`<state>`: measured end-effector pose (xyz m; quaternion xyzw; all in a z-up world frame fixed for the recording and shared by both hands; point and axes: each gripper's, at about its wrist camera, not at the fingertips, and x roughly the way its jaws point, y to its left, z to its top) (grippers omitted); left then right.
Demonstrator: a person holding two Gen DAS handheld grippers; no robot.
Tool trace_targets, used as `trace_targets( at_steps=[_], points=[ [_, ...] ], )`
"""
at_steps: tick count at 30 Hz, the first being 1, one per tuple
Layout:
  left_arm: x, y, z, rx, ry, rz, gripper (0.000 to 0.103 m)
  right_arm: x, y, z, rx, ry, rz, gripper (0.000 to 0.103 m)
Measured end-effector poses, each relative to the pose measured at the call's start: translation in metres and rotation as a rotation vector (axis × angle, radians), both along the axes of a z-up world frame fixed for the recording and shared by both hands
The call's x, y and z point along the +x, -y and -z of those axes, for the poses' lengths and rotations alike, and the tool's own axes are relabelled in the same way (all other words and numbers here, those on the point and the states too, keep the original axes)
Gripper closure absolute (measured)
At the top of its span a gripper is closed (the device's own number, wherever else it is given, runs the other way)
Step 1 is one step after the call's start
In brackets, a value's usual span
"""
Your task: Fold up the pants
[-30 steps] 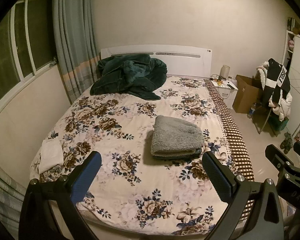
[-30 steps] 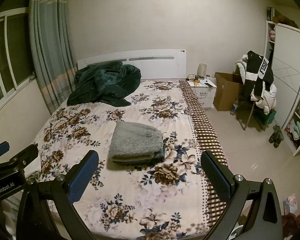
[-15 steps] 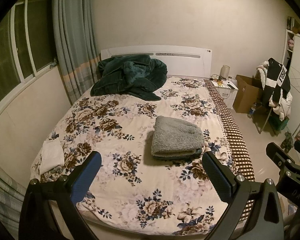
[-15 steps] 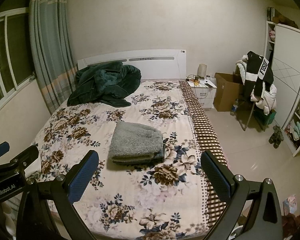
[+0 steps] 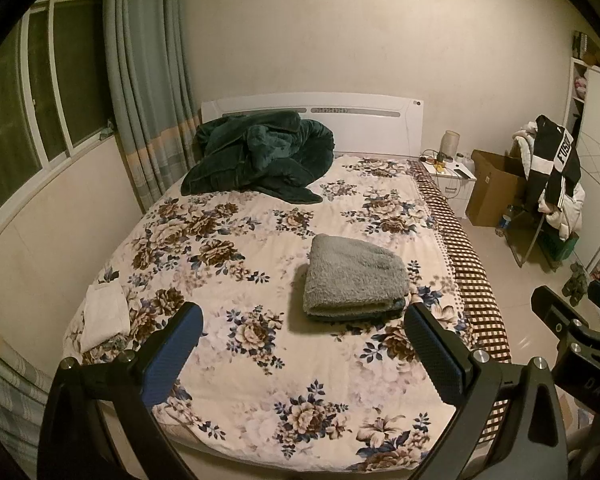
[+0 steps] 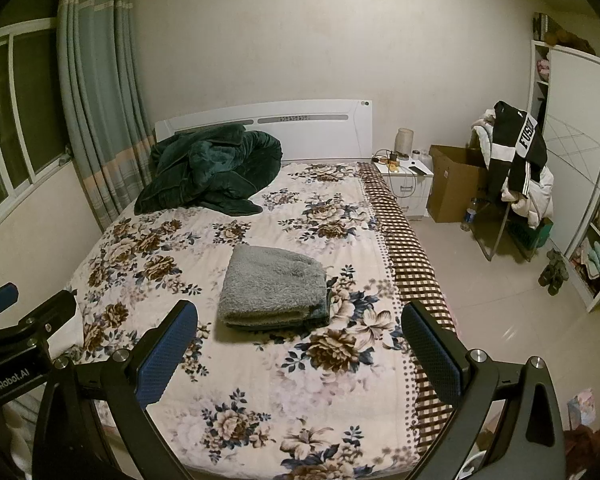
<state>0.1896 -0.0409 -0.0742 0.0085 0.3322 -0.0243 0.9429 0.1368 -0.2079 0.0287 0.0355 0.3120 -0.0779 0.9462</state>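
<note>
Grey fleecy pants [image 5: 354, 280] lie folded into a neat stack on the floral bedspread [image 5: 260, 360], right of the bed's middle; they also show in the right wrist view [image 6: 272, 288]. My left gripper [image 5: 302, 344] is open and empty, held above the foot of the bed, short of the pants. My right gripper [image 6: 300, 340] is open and empty, beside the left one, also short of the pants. Each gripper shows at the edge of the other's view.
A dark green blanket [image 5: 256, 160] is heaped at the headboard. A small folded white cloth [image 5: 104, 316] lies at the bed's left edge. Right of the bed stand a nightstand [image 6: 408, 184], a cardboard box [image 6: 452, 184] and a chair with clothes [image 6: 516, 168] on tiled floor.
</note>
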Motion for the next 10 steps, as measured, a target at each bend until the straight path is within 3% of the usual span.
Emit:
trace_targets(
  at_steps=[10],
  points=[
    [-0.0009,-0.0012,-0.0037,-0.002,0.011,0.001,0.000,-0.0008,-0.0013,0.0000,0.001,0.000,0.000,0.000]
  ],
)
